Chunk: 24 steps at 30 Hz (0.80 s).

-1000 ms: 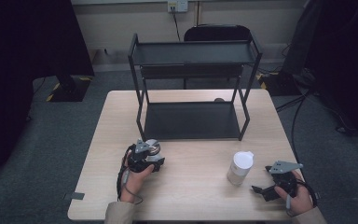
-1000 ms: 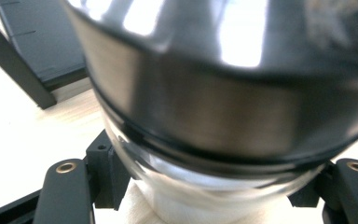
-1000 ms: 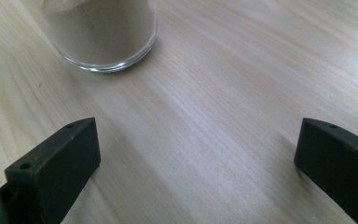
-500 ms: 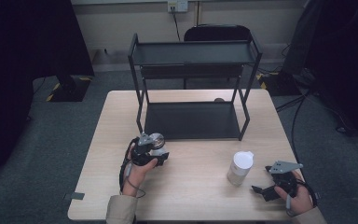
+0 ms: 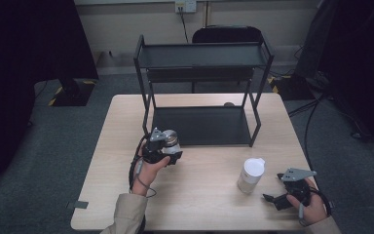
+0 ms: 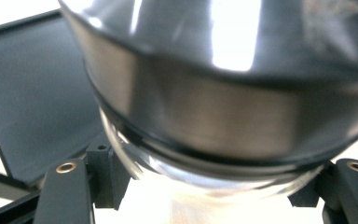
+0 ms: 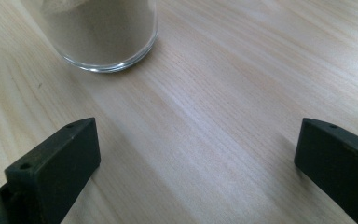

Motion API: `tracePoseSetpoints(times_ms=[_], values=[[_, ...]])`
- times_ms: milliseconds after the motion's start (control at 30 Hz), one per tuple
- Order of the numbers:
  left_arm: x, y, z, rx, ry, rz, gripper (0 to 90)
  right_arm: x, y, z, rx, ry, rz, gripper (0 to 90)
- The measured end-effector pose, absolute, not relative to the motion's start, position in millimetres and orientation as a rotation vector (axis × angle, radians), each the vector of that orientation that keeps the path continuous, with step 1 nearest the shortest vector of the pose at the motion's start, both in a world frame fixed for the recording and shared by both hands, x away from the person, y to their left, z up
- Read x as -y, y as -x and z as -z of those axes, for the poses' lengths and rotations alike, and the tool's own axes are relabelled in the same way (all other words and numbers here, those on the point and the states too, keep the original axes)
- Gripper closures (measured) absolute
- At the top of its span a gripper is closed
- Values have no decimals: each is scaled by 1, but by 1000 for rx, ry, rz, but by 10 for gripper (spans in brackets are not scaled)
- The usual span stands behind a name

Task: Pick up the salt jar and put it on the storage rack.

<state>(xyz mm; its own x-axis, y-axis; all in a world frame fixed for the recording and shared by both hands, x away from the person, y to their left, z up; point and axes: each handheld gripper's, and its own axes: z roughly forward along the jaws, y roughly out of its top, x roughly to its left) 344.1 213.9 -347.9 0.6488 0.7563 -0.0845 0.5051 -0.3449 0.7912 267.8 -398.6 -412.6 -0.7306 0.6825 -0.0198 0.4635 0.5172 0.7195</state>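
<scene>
The right gripper (image 5: 276, 201) is being rested on the table (image 5: 204, 204) at its near right corner, jaws spread wide with only bare wood between them. Just beyond it a lidded jar (image 5: 250, 175) of pale powder is standing upright, apart from the jaws. Further in, left of centre, the left gripper (image 5: 168, 152) is being held above the table, pinching a second jar (image 6: 214, 102) with a shiny metal lid; what is in it is too blurred to tell. A black two-tier rack (image 5: 202, 87) is standing at the far side
</scene>
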Motion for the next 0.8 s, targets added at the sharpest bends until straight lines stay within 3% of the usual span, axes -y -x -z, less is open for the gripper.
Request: tracePoseSetpoints(times_ms=[800], values=[[-196,-362,306,-927,-2044,-392,307,399,-268,413,-2461,-959,-1034,0]])
